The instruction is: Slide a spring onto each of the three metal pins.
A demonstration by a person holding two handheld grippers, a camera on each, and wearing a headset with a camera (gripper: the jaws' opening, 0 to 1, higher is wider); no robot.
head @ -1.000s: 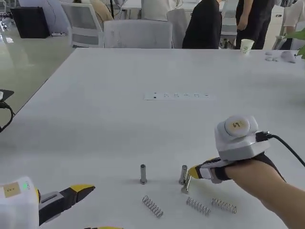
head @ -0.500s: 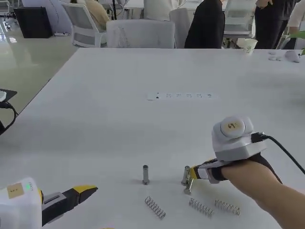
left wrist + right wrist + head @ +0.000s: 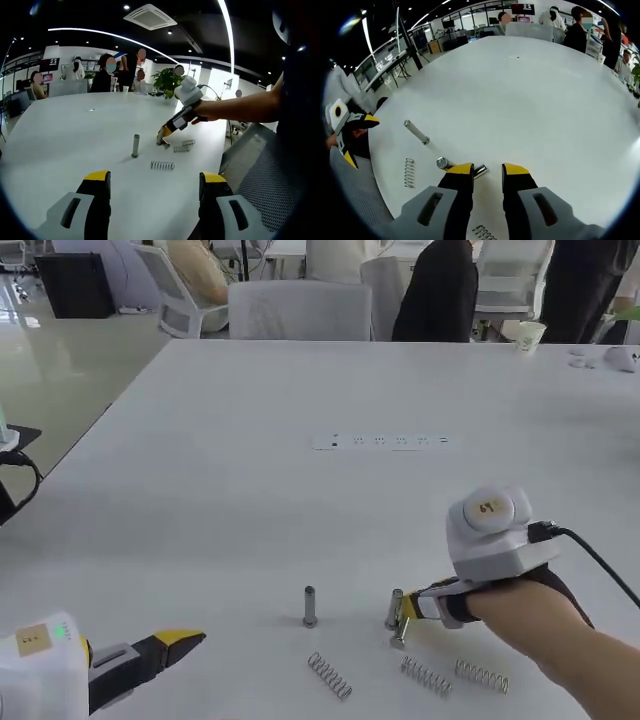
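Two metal pins stand upright on the white table (image 3: 300, 500): one (image 3: 309, 606) to the left, one (image 3: 394, 609) right by my right gripper (image 3: 408, 606). A third pin (image 3: 400, 632) lies tilted just under that gripper's yellow tips. In the right gripper view its end (image 3: 480, 171) pokes out beside the left finger, and bare table shows between the narrowly parted jaws. Three springs lie nearer me: one (image 3: 329, 676) at the left, one (image 3: 427, 676) in the middle, one (image 3: 482, 675) at the right. My left gripper (image 3: 185, 642) hovers wide open at the lower left, holding nothing.
A power strip (image 3: 379, 441) is set flat into the table's middle. A paper cup (image 3: 531, 335) stands at the far right edge. Chairs (image 3: 300, 310) and standing people line the far side. A cable (image 3: 590, 550) trails from the right gripper.
The head view has drifted slightly. Both grippers, the pins and the springs stay where they were.
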